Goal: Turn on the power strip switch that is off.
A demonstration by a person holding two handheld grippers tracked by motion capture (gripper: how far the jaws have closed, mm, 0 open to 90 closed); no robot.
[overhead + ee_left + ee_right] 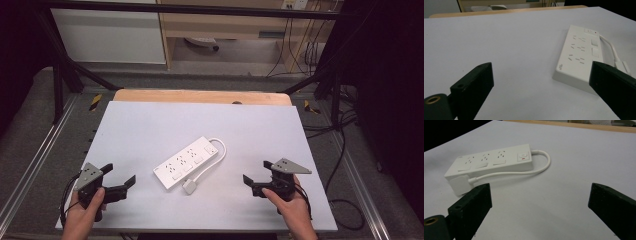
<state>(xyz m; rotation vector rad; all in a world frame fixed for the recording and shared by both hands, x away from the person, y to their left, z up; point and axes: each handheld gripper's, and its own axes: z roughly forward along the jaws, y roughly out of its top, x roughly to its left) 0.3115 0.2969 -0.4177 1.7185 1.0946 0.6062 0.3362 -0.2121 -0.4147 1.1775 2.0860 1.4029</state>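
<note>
Behind the left tool's (540, 82) spread jaw, the power strip's (580, 55) corner hides.

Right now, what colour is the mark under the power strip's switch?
Red, on the white power strip; clearest in the right gripper view.

Even overhead light, soft shadows, dark surroundings

Probably lab (framed rig (60, 75), cables (300, 45))
</note>
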